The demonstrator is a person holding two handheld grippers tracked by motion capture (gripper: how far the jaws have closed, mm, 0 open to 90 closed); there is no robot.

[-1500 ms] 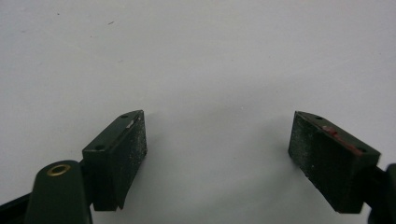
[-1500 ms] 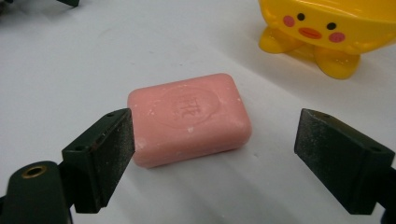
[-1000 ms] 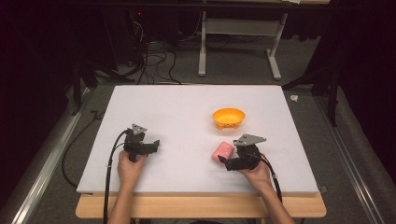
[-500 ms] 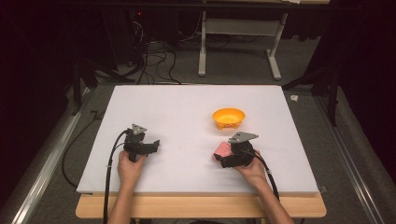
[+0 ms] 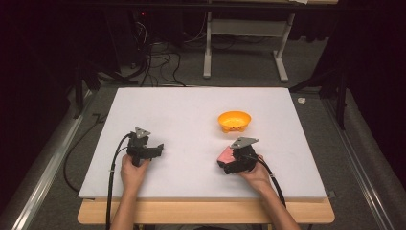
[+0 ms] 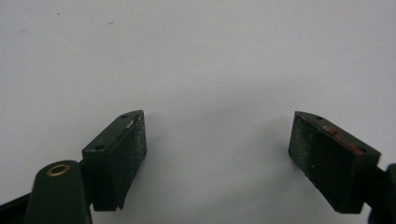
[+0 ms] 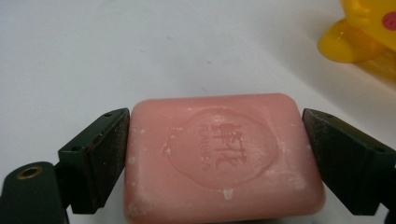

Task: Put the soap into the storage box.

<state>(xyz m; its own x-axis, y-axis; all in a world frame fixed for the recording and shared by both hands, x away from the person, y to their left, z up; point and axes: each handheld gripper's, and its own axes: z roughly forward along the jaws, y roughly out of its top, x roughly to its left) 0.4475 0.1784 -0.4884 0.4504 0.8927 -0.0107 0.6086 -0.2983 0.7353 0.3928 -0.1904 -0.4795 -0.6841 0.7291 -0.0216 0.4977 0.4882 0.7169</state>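
Soap, a pink bar with a round embossed stamp on its top face, is lying between the two black jaws of the right gripper, which are pressing against its short ends, the left one flush and the right one meeting the bar's edge, so this gripper is clamping the bar. The stamped letters are too worn and powdery to read, and the bar's near edge is running off the bottom of the right gripper view, as are the roots of both jaws. Beyond the bar and off to the jaws' upper right, a yellow bowl is showing just a foot and part of its wall, the rest being cut off by the corner. In the high view the soap is peeking out as a small pink patch ahead of the right gripper, most of it being covered by the gripper body and its grey plate; whether the bar is resting on the white table or hanging just above it cannot be told. The bowl is sitting well ahead of those jaws. The left gripper is standing wide apart, holding nothing, with bare table surface between its pads; its jaw roots are also cropped at the bottom edge. In the high view the left gripper is sitting well apart from the soap.
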